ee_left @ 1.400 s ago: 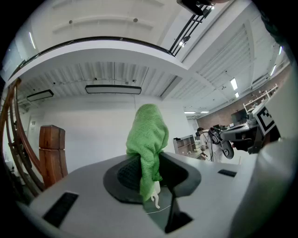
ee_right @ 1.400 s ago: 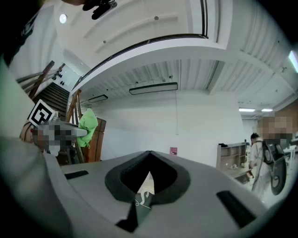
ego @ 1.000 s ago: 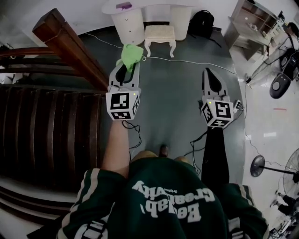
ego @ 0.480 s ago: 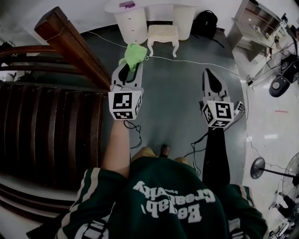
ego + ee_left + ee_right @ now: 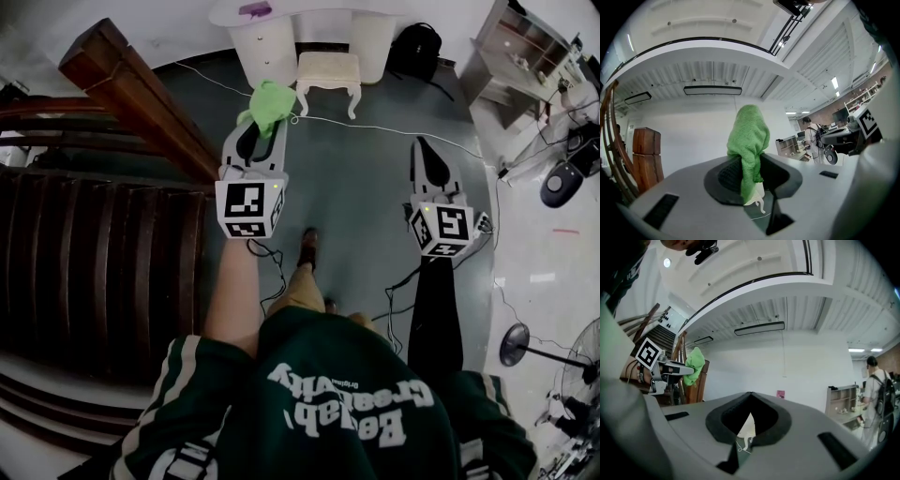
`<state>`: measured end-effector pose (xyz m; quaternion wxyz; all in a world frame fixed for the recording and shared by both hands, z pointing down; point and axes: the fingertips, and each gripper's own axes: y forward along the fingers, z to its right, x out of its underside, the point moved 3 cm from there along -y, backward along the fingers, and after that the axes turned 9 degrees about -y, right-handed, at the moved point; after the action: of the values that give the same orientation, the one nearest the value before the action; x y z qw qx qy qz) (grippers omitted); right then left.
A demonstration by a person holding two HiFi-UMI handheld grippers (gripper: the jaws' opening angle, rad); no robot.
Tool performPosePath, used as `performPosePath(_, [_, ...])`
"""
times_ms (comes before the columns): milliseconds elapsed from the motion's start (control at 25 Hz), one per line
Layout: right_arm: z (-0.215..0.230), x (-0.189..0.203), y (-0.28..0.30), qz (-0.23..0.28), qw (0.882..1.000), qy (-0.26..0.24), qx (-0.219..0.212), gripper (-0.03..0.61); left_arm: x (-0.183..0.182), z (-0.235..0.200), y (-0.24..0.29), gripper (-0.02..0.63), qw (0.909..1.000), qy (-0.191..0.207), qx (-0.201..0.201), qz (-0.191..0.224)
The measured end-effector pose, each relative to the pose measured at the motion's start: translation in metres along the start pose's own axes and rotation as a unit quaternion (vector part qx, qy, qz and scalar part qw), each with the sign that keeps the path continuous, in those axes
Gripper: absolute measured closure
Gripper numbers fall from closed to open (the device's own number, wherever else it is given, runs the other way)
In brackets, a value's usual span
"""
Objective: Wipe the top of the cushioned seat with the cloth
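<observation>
1. Left gripper (image 5: pixel 260 131): jaws clamped on a green cloth (image 5: pixel 266 103). The pinch is low on the cloth, and the rest of it bunches up above the tips. It looks gripped this way so a loose wad is free to drag over a surface.
2. Right gripper (image 5: pixel 424 148): jaws closed tip to tip with nothing between them. It is held out level beside the left one and looks idle, probably just carried along.
3. Cushioned seat (image 5: pixel 328 67): a small cream stool with curved legs. It stands on the grey floor in front of a white dresser (image 5: pixel 261 45), well ahead of both grippers. The cloth isn't touching it.
4. One shoe (image 5: pixel 307 242) is out ahead on the floor, so this is likely the approach. Wiping has not begun.
5. A wooden stair post (image 5: pixel 131 94) sits close on the left and a white cable (image 5: pixel 394 128) crosses the floor before the stool. Both need care on the way in.
6. Next: bring the cloth down flat onto the seat top.
</observation>
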<state>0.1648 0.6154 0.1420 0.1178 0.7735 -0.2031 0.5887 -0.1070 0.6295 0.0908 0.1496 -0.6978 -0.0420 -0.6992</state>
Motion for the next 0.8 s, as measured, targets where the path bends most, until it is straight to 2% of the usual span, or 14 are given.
performPosePath(200, [0.01,0.017,0.059,-0.004,1.0,0.0,0.003,0.572,0.013,-0.029,0.055,0.499,0.9999,0.001,0.009,0.006])
performPosePath(400, [0.031,0.031,0.141,-0.014,1.0,-0.006,0.019,0.572,0.033,-0.074,0.138,0.499,0.9998,-0.01,0.016,0.009])
performPosePath(800, [0.086,0.022,0.3,-0.016,0.998,-0.003,0.054,0.571,0.036,-0.144,0.297,0.499,0.9988,-0.01,0.048,0.005])
